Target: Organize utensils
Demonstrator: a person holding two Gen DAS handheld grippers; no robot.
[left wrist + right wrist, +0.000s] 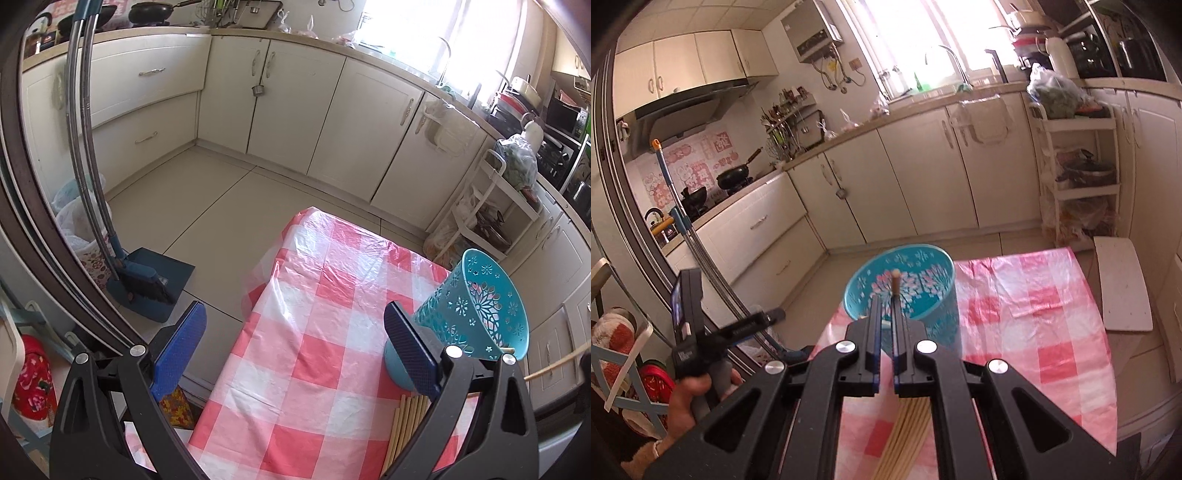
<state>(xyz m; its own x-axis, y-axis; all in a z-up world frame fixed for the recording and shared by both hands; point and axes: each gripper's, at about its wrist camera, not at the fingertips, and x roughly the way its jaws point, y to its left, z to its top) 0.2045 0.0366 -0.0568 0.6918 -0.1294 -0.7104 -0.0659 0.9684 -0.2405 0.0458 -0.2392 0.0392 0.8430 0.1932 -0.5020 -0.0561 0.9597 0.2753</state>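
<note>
A teal perforated utensil cup (pixel 476 314) stands on the red-and-white checked tablecloth (pixel 314 354); it also shows in the right wrist view (pixel 905 291). My left gripper (pixel 295 332) is open, its right finger beside the cup's base. My right gripper (pixel 886 306) is shut on a wooden chopstick (pixel 896 282), whose tip is over the cup's mouth. Several wooden chopsticks (pixel 905 439) lie on the cloth under the right gripper and also show in the left wrist view (pixel 406 421).
A blue broom and dustpan (pixel 147 280) lean by the door frame at the left. White cabinets (pixel 295 110) line the far wall. A white shelf rack (pixel 1078 177) stands at the right. A white board (pixel 1123 284) lies beside the table.
</note>
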